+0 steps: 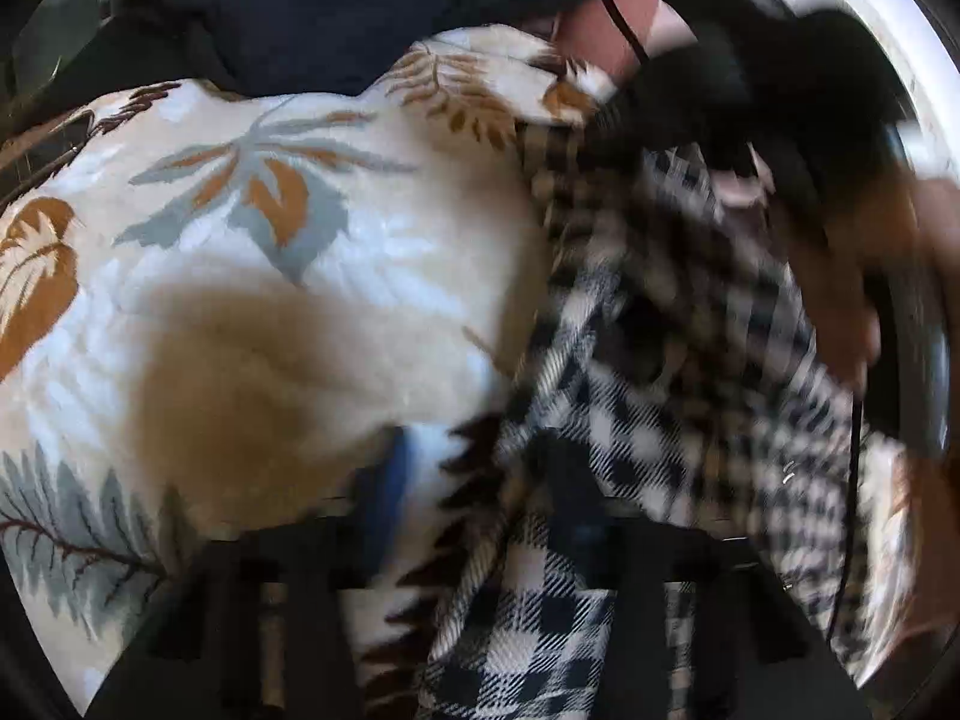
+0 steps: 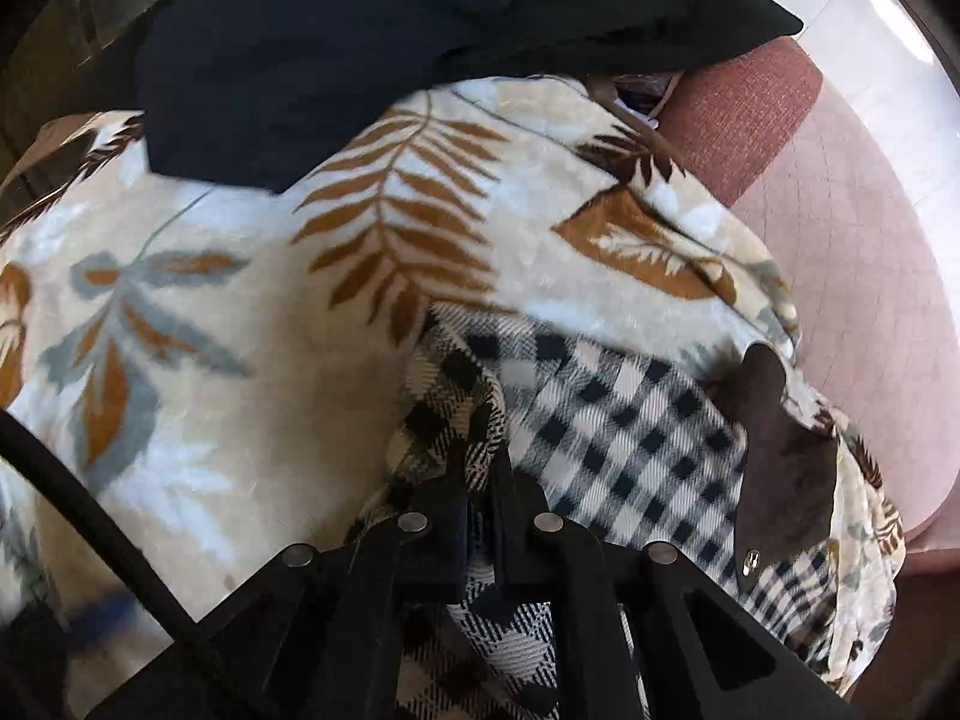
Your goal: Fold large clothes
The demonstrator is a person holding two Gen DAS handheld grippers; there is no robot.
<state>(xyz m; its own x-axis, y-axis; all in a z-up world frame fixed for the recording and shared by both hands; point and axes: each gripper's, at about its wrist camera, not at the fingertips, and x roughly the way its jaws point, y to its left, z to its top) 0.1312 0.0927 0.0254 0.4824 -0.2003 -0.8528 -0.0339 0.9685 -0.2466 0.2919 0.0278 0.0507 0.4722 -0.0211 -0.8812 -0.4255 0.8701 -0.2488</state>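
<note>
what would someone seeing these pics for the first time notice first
The black-and-white checked garment stands out first, bunched at lower centre with the right gripper shut on a fold of it. Under it spreads a cream blanket with big brown and grey leaves, and a dark cloth lies across the top.

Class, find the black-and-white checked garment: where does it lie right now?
In the right wrist view the checked garment lies low and right of centre on the leaf-print blanket, its bunched edge pinched in the right claw.
</note>
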